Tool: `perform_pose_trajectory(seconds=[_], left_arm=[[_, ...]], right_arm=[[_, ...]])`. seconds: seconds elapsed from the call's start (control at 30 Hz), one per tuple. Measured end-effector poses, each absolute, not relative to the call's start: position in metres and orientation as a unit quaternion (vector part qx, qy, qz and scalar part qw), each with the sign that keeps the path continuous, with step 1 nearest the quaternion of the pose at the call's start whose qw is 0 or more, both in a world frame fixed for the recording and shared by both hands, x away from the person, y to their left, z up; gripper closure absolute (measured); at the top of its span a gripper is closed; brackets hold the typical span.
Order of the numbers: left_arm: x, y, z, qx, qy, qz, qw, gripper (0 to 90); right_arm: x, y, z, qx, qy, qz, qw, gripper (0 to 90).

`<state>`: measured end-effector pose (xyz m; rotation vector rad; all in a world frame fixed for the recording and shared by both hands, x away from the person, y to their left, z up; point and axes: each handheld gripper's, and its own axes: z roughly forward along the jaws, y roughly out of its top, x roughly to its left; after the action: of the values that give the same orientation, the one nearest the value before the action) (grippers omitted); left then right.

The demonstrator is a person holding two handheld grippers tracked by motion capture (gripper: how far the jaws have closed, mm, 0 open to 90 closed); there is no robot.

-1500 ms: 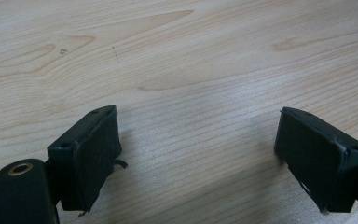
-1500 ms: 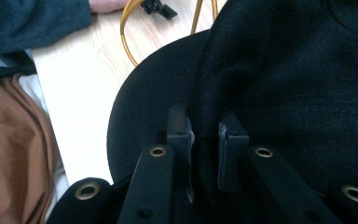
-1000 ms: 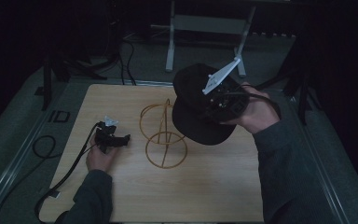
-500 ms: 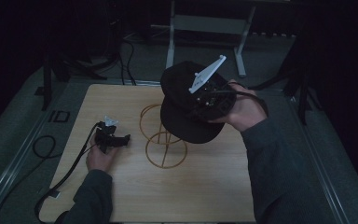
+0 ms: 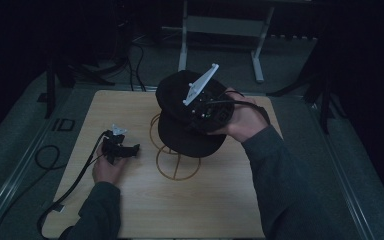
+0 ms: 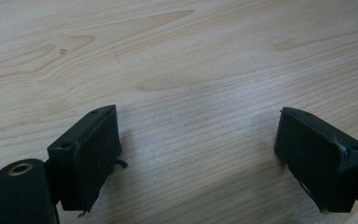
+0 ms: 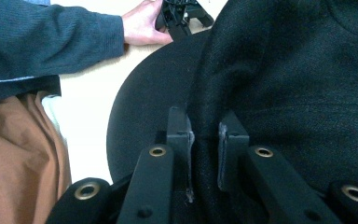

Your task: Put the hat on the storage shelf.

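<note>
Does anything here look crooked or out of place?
Only the black cap: pinched by the right tongs, it hangs tilted above the wire stand rather than sitting on it. Nothing looks spilled or broken.

The table (image 5: 130,210) is seen from above and behind the person's side in the high view, the lens tipped forward and down, far enough back that the floor and a stand's legs beyond are taken in. The left gripper (image 6: 200,154) view is held very close to the tabletop, looking along two parted black jaws at bare wood grain. The right gripper (image 7: 204,140) view is pressed right up against the black cap (image 7: 298,84), looking back toward the person; the left hand (image 7: 142,25) is caught at its top edge. That hand, the cap and the tabletop are shared with the high view.
</note>
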<state>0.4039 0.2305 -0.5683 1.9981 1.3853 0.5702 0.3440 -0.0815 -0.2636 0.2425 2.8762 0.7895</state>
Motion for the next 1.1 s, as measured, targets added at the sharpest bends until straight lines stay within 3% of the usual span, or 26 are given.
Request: perform_pose_trajectory(seconds=[1.1], left_arm=[[0.404,0.230,-0.568,0.758,0.527,0.218,0.318,13.8]], right_arm=[[0.347,-0.045,-0.293,0.063,0.964,0.254,0.047,78.7]])
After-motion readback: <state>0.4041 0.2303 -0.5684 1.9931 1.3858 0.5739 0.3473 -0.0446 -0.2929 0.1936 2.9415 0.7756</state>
